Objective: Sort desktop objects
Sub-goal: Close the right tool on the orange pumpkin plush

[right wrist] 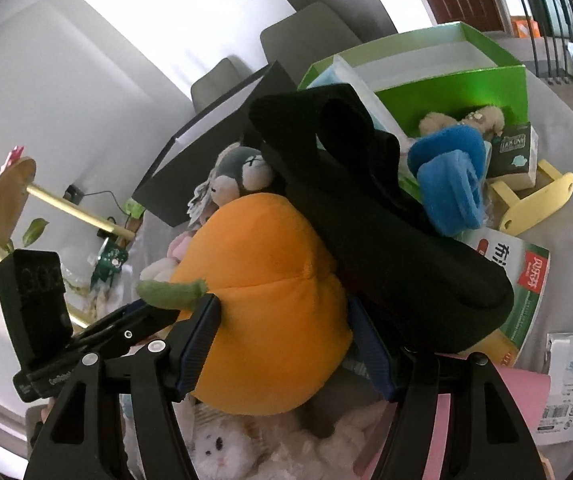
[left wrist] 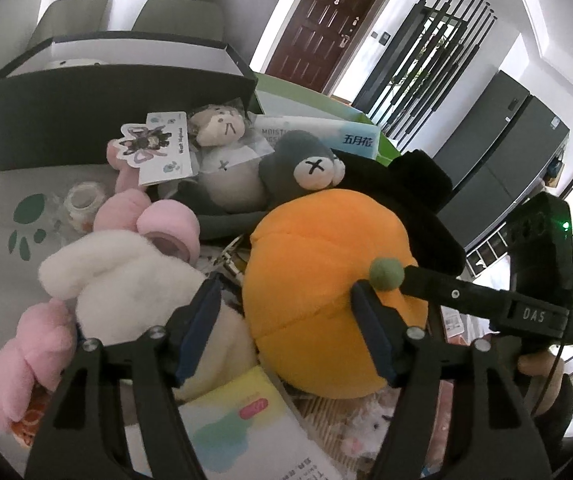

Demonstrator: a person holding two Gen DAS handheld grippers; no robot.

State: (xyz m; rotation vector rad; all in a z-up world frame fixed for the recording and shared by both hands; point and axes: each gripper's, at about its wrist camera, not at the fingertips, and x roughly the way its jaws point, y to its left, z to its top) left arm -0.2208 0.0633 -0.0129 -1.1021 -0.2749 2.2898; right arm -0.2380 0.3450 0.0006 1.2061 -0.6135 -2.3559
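Note:
An orange pumpkin plush [left wrist: 318, 280] with a green stem lies on a pile of toys. In the left wrist view my left gripper [left wrist: 286, 308] is open, its fingers astride the plush's left part. The right gripper's finger [left wrist: 446, 288] reaches in from the right by the stem. In the right wrist view my right gripper [right wrist: 282, 332] is wide open with the pumpkin plush [right wrist: 262, 300] between its fingers; whether they press it I cannot tell. A black pouch [right wrist: 386, 216] lies against the plush's right side.
A black open box [left wrist: 118, 92] stands behind the pile, a green open box [right wrist: 446, 80] further right. Around lie a white-and-pink bunny plush [left wrist: 126, 276], a grey plush with cross eyes [left wrist: 302, 164], a tissue pack [left wrist: 326, 132], a blue roll [right wrist: 450, 176], a yellow wooden piece [right wrist: 534, 200] and booklets.

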